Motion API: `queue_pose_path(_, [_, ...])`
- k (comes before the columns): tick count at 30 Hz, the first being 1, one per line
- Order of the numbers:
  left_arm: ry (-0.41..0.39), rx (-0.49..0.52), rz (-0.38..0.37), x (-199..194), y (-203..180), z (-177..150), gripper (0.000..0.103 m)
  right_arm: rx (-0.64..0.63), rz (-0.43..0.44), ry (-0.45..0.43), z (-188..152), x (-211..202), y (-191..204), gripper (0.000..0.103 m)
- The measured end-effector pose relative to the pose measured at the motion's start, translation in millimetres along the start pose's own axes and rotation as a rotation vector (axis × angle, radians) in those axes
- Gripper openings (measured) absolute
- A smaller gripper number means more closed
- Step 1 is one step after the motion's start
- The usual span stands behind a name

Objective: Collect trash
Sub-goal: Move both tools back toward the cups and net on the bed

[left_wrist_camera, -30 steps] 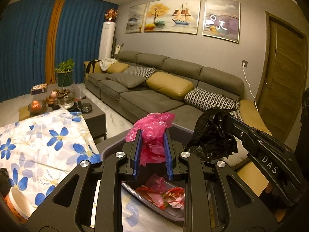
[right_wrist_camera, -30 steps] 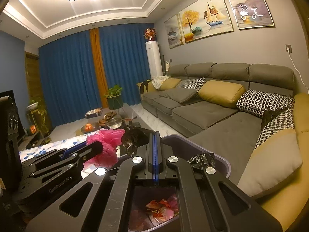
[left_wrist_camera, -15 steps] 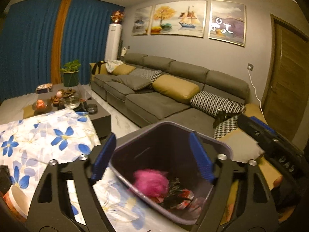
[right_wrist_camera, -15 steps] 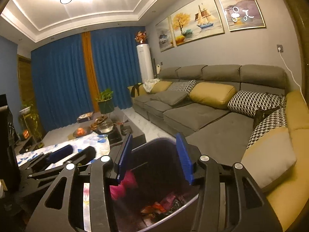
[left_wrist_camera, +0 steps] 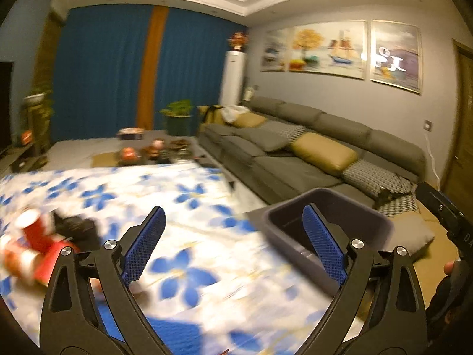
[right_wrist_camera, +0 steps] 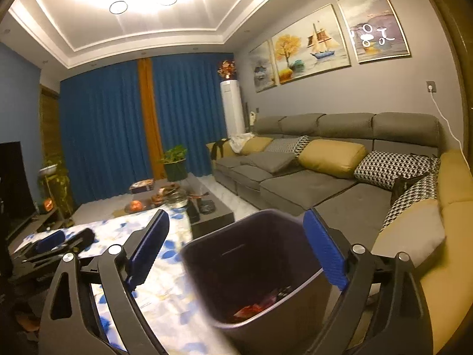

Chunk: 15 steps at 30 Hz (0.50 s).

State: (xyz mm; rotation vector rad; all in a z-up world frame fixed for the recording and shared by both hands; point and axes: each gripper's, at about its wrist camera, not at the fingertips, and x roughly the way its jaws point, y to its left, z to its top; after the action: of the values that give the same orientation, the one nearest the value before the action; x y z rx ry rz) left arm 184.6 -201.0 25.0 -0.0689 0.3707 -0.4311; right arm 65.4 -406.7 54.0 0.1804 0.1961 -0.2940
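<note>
2 tools opening, nothing between: left tool | right tool over bin | no writing legible

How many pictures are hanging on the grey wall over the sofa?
3. All hang in a row on the grey wall above the grey sofa: a small painting at the left, a wide sailboat painting in the middle, a purple-toned painting at the right.

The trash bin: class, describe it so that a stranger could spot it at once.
Start at the long grey sofa. In front of it, beside the floral tablecloth, stands the trash bin. It is the only dark, open-topped container, with red wrappers inside.
</note>
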Motion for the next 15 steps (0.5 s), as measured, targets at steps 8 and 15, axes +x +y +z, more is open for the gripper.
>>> queue_pose_path(8, [-0.007,-0.062,0.232,-69.5,86.6,-26.3,0.092,-0.041,0.159,0.085,-26.5,-3.0,63.3,0.094])
queue_pose_path(15, [-0.035,-0.086,0.4,-121.6,143.3,-45.4,0.092,-0.132,0.299,0.189,-60.2,0.6,134.5,0.094])
